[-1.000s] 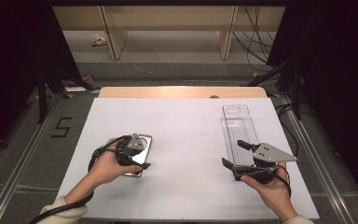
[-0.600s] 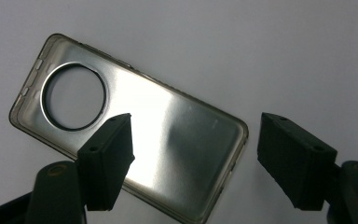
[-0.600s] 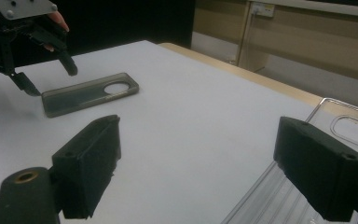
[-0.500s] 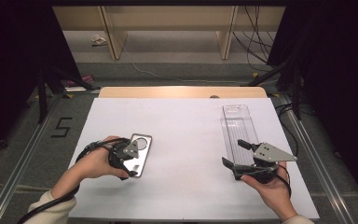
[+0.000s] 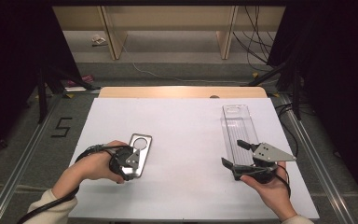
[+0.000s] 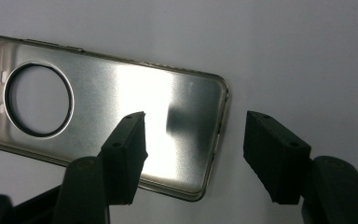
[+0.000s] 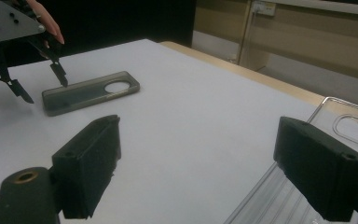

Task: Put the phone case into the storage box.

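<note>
A translucent grey phone case [image 5: 141,145] with a round camera hole lies flat on the white table [image 5: 182,130], left of centre. My left gripper [image 5: 129,164] hovers at the case's near end, open. In the left gripper view the case [image 6: 121,102] sits under my left gripper [image 6: 196,119]; one jaw is over the case, the other past its short edge. My right gripper [image 5: 232,152] stands open at the near end of a clear plastic tray [image 5: 237,125], holding nothing. The right gripper view shows my right gripper [image 7: 200,126], the case [image 7: 91,93], the left gripper [image 7: 44,88] and the tray [image 7: 265,200].
The table's wooden far edge [image 5: 182,92] borders a grey floor with cables and shelf legs. A metal rail [image 5: 307,154] runs along the right side. A "5" [image 5: 61,126] is marked on the floor at the left.
My left gripper has drawn back toward the near end of the case, uncovering more of it. The right gripper and the tray have stayed put.
</note>
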